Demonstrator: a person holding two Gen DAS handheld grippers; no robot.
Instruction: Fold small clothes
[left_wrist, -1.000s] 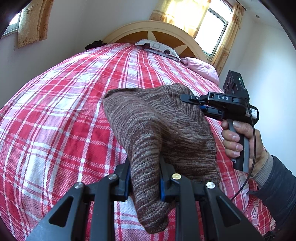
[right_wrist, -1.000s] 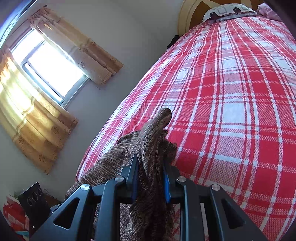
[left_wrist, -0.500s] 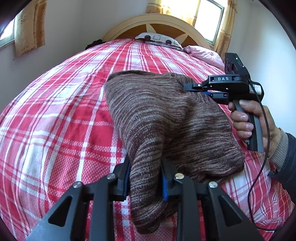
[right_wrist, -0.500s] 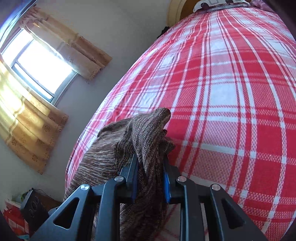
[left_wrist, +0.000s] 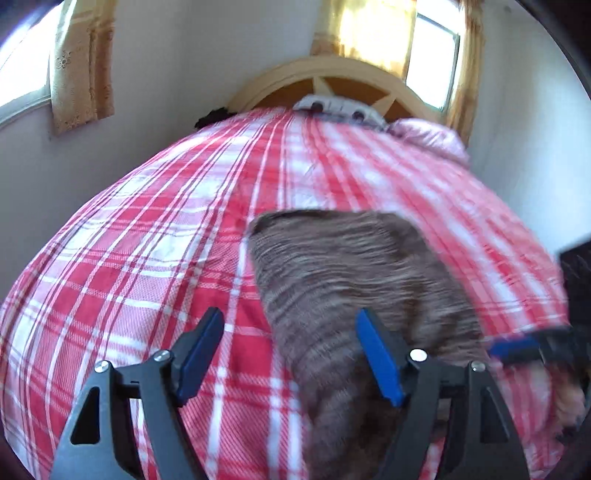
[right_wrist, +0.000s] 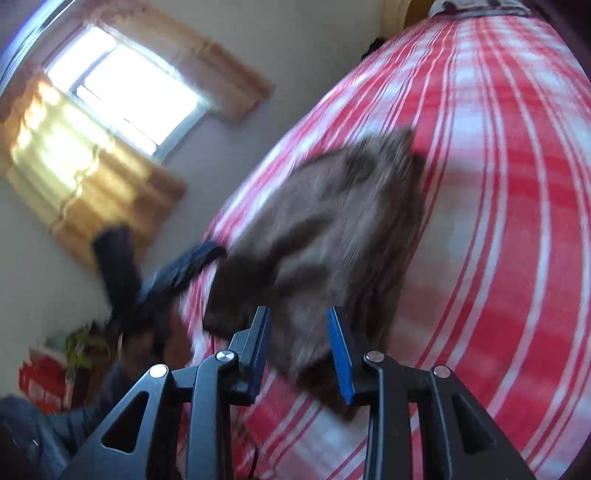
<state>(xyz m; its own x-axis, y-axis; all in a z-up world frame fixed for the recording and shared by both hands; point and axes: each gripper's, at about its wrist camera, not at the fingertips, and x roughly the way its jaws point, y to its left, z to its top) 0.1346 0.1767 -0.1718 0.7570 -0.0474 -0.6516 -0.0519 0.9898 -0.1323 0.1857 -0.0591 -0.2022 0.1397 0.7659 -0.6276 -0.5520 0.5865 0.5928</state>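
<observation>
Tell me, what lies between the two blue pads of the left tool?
In the left wrist view, the opening left tool has bare red plaid bedcover and the brown knit garment's edge between its pads; neither pad presses on it.

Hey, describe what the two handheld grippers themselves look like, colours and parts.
The left gripper and the right gripper match: black angular frames with triangular cut-outs, silver round screw heads at the joints, and two flat fingers lined with blue pads. A dark sleeve shows blurred at the right camera's lower left.
</observation>
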